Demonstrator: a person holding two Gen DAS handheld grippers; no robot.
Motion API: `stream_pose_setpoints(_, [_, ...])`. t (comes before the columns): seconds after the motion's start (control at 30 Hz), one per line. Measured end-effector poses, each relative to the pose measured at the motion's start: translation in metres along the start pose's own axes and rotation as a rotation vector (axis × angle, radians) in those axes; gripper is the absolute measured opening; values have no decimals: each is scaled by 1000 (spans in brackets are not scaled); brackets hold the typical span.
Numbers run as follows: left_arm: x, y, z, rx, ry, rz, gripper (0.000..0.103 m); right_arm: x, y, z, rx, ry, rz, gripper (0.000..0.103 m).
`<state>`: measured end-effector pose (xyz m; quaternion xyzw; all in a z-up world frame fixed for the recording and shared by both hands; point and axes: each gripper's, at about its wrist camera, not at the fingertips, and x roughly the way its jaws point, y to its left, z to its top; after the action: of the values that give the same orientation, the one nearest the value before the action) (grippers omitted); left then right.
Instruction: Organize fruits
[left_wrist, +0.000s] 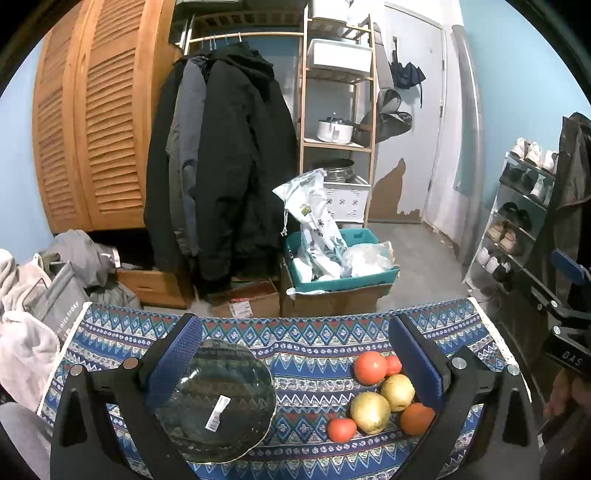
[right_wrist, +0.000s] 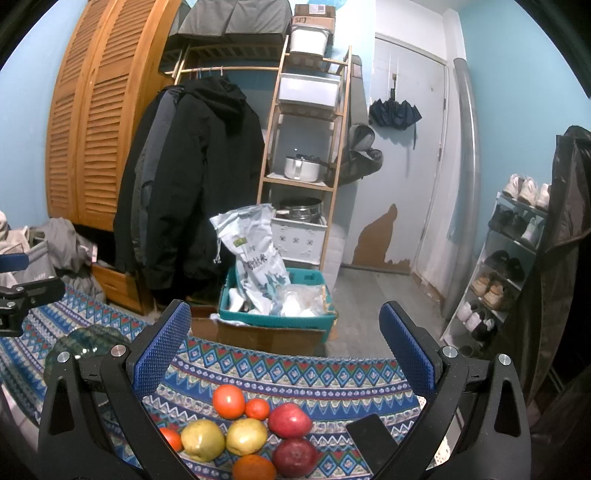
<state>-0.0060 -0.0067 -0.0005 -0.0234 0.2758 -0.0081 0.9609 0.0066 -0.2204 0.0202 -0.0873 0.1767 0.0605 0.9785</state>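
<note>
A dark glass plate (left_wrist: 218, 402) lies on the patterned cloth (left_wrist: 306, 343) at the left, by the left finger of my open, empty left gripper (left_wrist: 295, 373). A cluster of fruit lies to its right: a large orange (left_wrist: 370, 367), two yellow pears (left_wrist: 370, 412), a small red fruit (left_wrist: 341, 430) and an orange (left_wrist: 417, 419). In the right wrist view, my right gripper (right_wrist: 288, 365) is open and empty above the same cluster: orange (right_wrist: 228, 401), pears (right_wrist: 246, 435), two red apples (right_wrist: 290, 421). The plate (right_wrist: 86, 341) shows at the far left.
A black phone (right_wrist: 371, 443) lies on the cloth right of the fruit. Beyond the table's far edge stand a teal bin (right_wrist: 277, 314) on cardboard boxes, hanging coats (left_wrist: 221, 166), a wooden shelf (left_wrist: 336, 110) and a shoe rack (right_wrist: 509, 258).
</note>
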Motion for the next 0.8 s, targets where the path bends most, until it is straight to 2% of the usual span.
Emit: stream_pose_setpoints(0.8, [-1, 0, 0, -4, -1, -1, 102, -1, -1, 1, -2, -3, -2, 100])
